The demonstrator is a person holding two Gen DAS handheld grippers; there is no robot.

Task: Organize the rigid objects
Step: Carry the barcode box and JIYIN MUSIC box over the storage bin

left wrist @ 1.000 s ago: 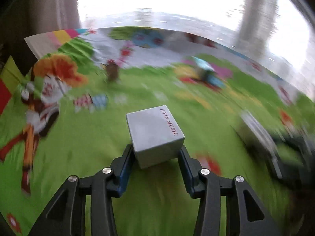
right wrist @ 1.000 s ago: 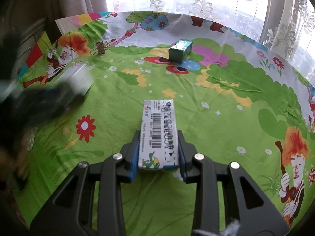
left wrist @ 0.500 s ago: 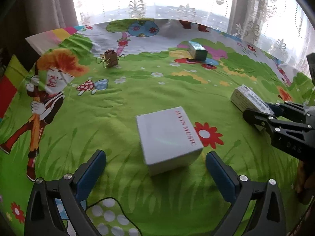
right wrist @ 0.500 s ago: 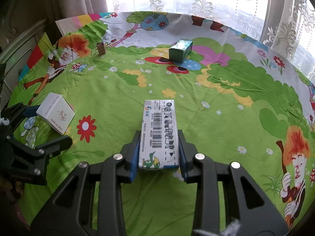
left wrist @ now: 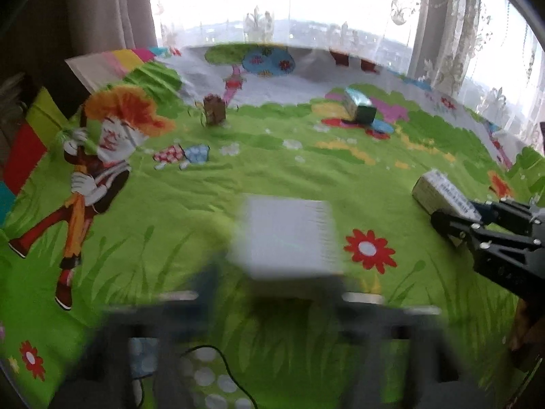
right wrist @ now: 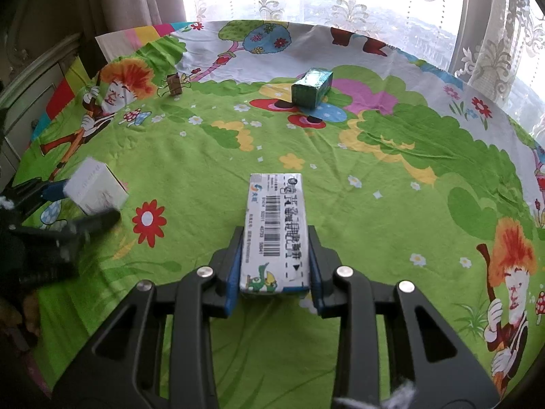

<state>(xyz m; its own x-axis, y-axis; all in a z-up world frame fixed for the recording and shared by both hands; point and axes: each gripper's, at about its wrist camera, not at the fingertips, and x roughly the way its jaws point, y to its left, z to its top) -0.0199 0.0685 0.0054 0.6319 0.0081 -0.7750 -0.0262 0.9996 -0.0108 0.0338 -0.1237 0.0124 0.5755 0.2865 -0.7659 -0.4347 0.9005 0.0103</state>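
In the left wrist view we see the white box [left wrist: 287,235] blurred, so its lettering cannot be read. It is a squarish cardboard cube sitting between the fingers of the left gripper [left wrist: 272,293], near the camera on the cartoon-printed cloth [left wrist: 272,177]. The jaws have just been closing around the box; the smear keeps us from telling whether the pads press on it yet. Far off stand a small brown binder clip [left wrist: 214,110] on the left and a shiny green box [left wrist: 359,107] on the right. At the right edge the right gripper [left wrist: 456,218] holds a long carton by its end.

In the right wrist view we read a barcode and printed characters, too small to make out, on the long white carton [right wrist: 276,231], plus a small green cartoon figure near its close end. The right gripper [right wrist: 275,266] is clamped on this carton, blue pads tight against its long sides. To the left the white box [right wrist: 95,191] sits between the left gripper's dark fingers [right wrist: 98,220]. The glossy green box [right wrist: 311,88] lies far, the binder clip [right wrist: 173,84] far left.
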